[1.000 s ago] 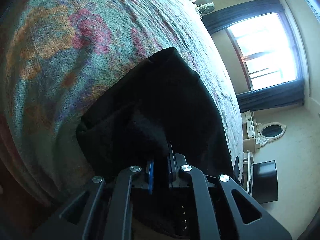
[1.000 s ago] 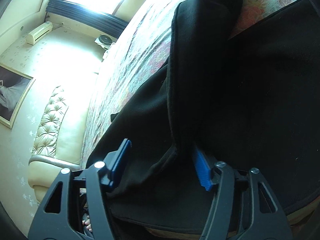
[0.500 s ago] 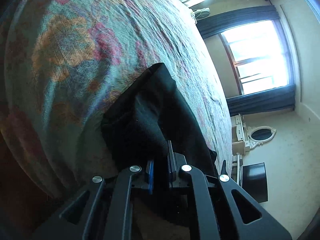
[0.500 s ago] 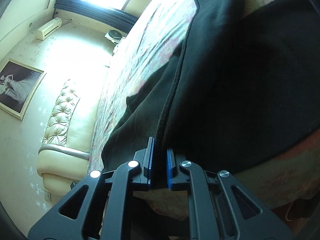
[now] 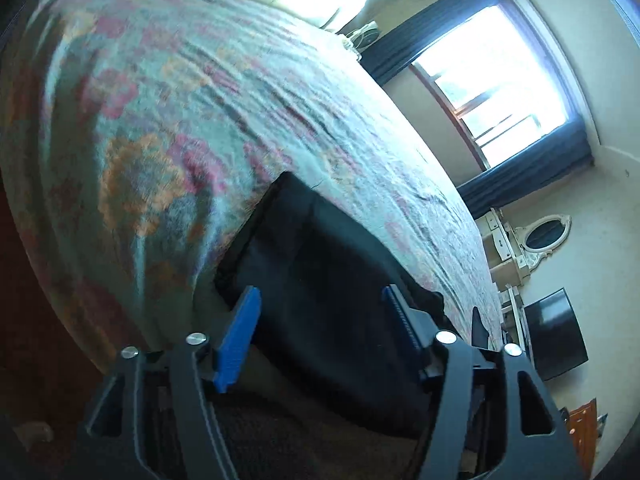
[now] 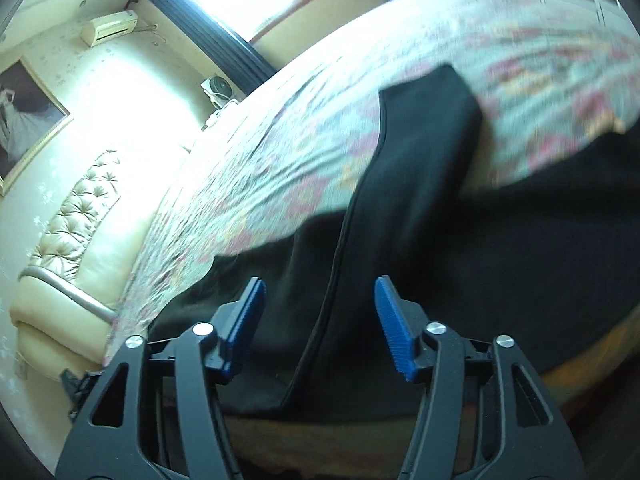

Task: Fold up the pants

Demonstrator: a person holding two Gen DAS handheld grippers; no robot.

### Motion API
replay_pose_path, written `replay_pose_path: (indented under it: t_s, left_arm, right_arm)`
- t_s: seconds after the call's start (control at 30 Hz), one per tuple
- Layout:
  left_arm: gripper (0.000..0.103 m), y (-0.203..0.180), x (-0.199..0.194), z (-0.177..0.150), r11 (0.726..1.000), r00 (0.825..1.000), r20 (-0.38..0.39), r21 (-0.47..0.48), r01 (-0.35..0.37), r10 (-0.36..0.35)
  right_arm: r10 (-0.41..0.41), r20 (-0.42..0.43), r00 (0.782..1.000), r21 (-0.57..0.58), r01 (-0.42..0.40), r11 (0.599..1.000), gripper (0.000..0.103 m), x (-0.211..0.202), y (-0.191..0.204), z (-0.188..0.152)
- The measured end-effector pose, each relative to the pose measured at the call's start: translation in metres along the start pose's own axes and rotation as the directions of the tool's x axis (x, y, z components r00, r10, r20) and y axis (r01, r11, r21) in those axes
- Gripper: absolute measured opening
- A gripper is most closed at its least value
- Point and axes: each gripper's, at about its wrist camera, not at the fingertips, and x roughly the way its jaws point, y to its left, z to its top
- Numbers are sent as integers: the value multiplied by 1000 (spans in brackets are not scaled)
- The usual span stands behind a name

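1. Black pants (image 5: 332, 300) lie on the floral bedspread (image 5: 168, 112) near the bed's front edge, filling the lower centre of the left wrist frame and hanging slightly over that edge.
2. Seen from the right wrist, the pants (image 6: 500, 248) spread across the lower right, with 1 folded layer (image 6: 420, 152) running up toward the upper centre of the frame, its seamed edge showing as a thin dark line.
3. Left gripper (image 5: 324, 336) sits at the lower centre with its blue pads (image 5: 238, 340) spread wide apart; nothing is pinched between them, and the cloth shows in the gap beyond.
4. Right gripper (image 6: 318, 324) is likewise spread wide, its blue pads (image 6: 390, 322) apart and clear of the fabric.
5. Bedspread (image 6: 280, 152) looks motion-blurred at the upper right.
6. Tufted cream headboard (image 6: 76, 204) and framed picture (image 6: 28, 108) stand at the left; a wall air conditioner (image 6: 108, 28) is at the upper left.
7. Window (image 5: 492, 76) with dark curtains is at the upper right, an oval mirror (image 5: 544, 236) at the right.
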Motion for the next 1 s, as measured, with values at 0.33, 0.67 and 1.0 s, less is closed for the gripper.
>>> replay_pose_path:
  t_s: [0.33,0.67,1.0]
  left_arm:
    - [87,-84,101,-38,990,964,-230,3,138,-134]
    - [89,-102,115,-73,983,973,-231,170,68,-27]
    - [89,-153,115,-103,951,936,-326,224,214,-134]
  right_arm:
    - [-448,-114,887,-270,406,873,83,202,6,158]
    - [-572,-182,800,-341,494,800,34,266,-29,188]
    - [-249,22,968,-106,250,962,7,65,-72,193]
